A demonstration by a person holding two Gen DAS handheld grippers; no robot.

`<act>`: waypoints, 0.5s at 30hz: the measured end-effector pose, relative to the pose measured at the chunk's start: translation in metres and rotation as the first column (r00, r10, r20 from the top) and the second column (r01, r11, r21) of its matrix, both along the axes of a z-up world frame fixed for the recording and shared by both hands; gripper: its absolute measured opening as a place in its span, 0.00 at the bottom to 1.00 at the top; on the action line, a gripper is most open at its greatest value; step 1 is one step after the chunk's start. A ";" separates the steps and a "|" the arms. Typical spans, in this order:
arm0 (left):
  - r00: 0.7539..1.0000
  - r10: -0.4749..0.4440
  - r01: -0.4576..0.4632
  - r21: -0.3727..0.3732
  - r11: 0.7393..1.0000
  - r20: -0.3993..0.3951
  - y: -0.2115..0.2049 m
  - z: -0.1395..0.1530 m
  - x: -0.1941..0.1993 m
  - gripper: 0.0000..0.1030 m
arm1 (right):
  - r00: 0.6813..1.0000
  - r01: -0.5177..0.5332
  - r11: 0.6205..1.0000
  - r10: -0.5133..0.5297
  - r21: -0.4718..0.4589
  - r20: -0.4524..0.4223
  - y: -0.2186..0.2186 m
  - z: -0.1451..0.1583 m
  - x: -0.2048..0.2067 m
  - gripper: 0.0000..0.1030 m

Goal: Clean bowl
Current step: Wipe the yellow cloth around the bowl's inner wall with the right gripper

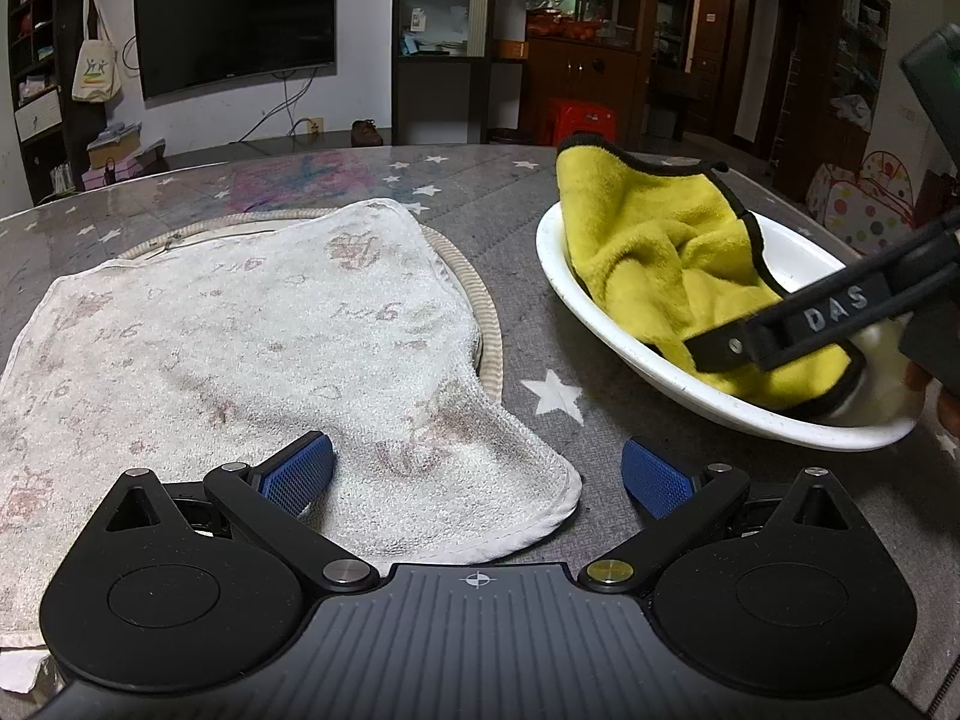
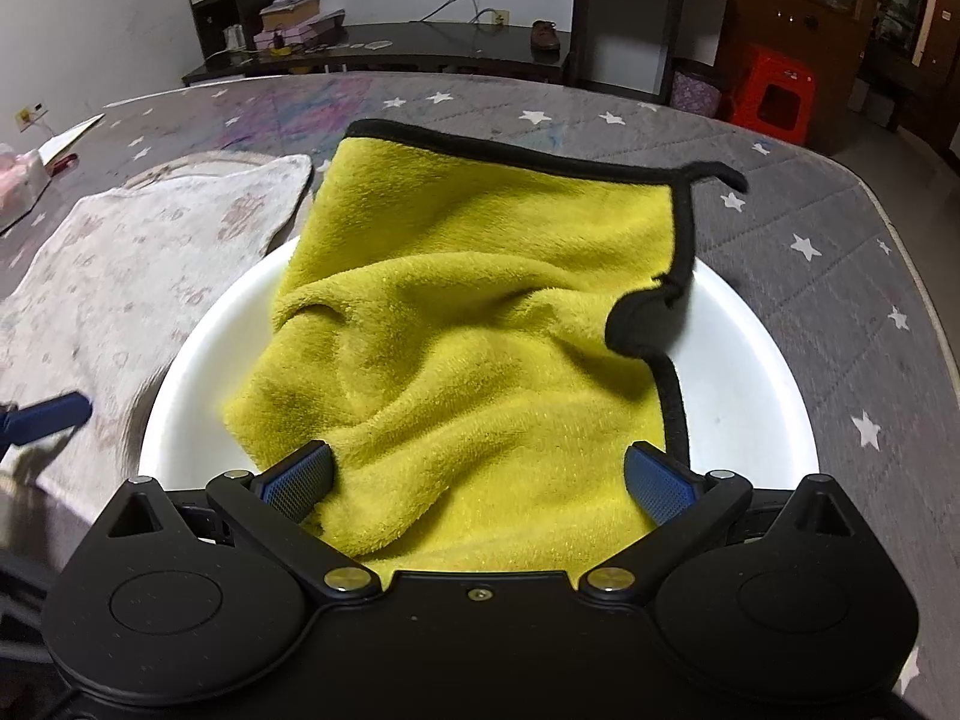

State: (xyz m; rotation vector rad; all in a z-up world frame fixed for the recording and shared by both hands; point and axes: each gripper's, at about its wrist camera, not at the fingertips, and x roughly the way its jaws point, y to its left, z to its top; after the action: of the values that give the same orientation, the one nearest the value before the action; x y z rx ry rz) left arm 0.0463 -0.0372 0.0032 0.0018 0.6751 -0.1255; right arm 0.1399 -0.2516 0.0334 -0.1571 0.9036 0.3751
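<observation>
Both handheld grippers spread wide, one low and one reaching in from the right.

The left gripper [image 1: 477,471] sits level, its blue pads [image 1: 298,471] far apart with nothing between them. The right gripper [image 2: 477,477] is angled downward, its blue pads [image 2: 298,480] also splayed; fingertips of the hand [image 1: 936,396] holding it show at the left view's edge.

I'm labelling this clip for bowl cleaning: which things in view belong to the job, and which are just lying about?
Part of the job:
white bowl
yellow cloth lying in the bowl
right tool, open over the cloth
left tool, open

Lying about:
white towel
round mat under the towel
red stool
</observation>
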 end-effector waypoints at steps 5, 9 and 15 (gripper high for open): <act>1.000 0.000 0.000 0.000 1.000 0.000 0.001 0.000 0.000 1.00 | 1.000 -0.024 1.000 0.023 -0.007 -0.016 -0.005 0.001 -0.009 1.00; 1.000 0.000 0.000 0.000 1.000 0.000 0.001 0.000 0.000 1.00 | 0.998 -0.048 0.999 0.047 -0.020 -0.037 -0.009 0.003 -0.013 1.00; 1.000 0.000 0.000 0.001 1.000 0.000 0.001 0.000 0.000 1.00 | 0.996 -0.075 0.997 0.073 -0.035 -0.045 -0.010 0.004 -0.014 1.00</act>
State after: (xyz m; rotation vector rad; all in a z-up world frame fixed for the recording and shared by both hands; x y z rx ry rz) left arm 0.0467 -0.0362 0.0031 0.0029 0.6751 -0.1250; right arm 0.1263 -0.2621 0.0375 -0.2173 0.9502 0.4320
